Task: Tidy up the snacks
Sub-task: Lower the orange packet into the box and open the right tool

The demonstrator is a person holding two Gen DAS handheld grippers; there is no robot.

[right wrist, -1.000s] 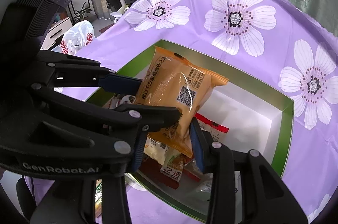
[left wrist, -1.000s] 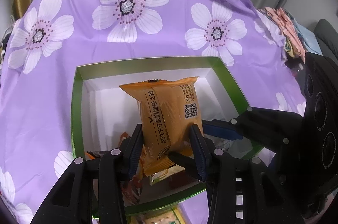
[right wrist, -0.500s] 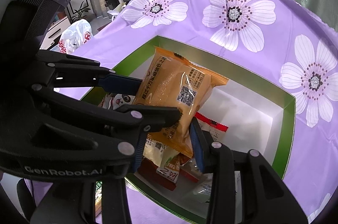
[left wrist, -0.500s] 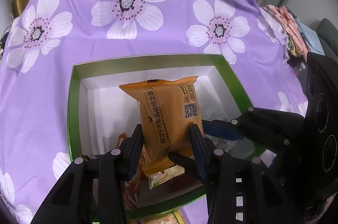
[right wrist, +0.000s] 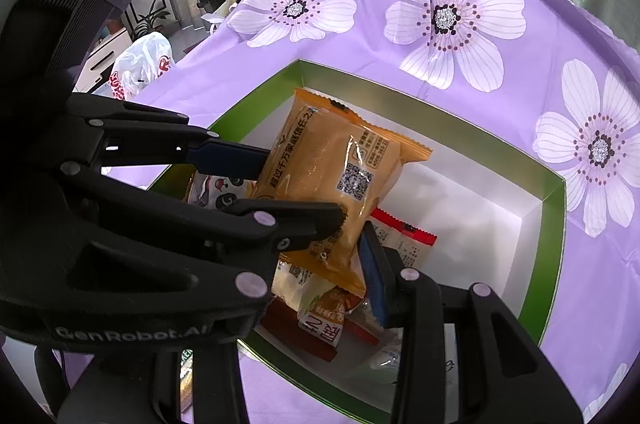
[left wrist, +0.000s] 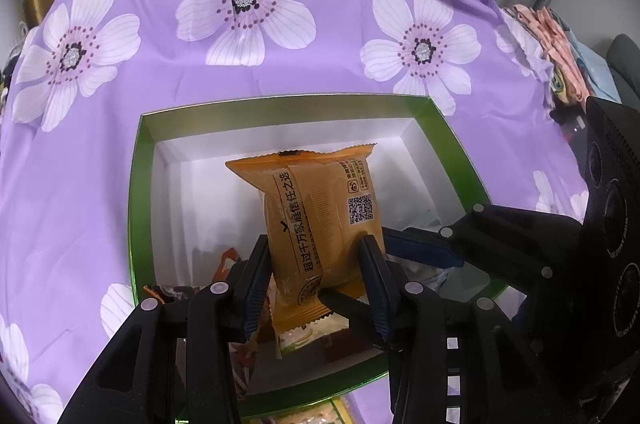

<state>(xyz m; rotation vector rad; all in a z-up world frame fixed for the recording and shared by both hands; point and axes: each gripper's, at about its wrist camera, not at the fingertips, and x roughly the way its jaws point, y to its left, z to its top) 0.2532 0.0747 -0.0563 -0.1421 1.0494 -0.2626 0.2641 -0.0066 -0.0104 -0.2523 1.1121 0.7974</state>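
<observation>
Orange film, glossy and slightly puffed, wraps the snack packet [left wrist: 320,224] that both tools have hold of above the open green-rimmed box [left wrist: 138,208]. The left tool [left wrist: 316,276] is clenched on the packet's lower half, one blue pad on each long side. The right tool [right wrist: 352,252] comes in from the right and also seems to pinch it, one blue pad pressed against its near edge, though the left tool's frame hides the opposite finger in the right wrist view, so I judge that grasp rather than see it whole. The packet stands nearly upright, crimped seal at the top, a column of dark Chinese print down its face and a QR code beside it. Its lower seal hangs over the heap of other snacks [right wrist: 320,308] in the near part of the box, while the white floor of the far part lies bare. To do this step well, one tool should probably let go first, so the film is not stretched or torn between the two. The other can then lay the packet flat on the bare far floor, not on the heap. The box sits on a desk under a purple flowered cloth [left wrist: 120,128].
</observation>
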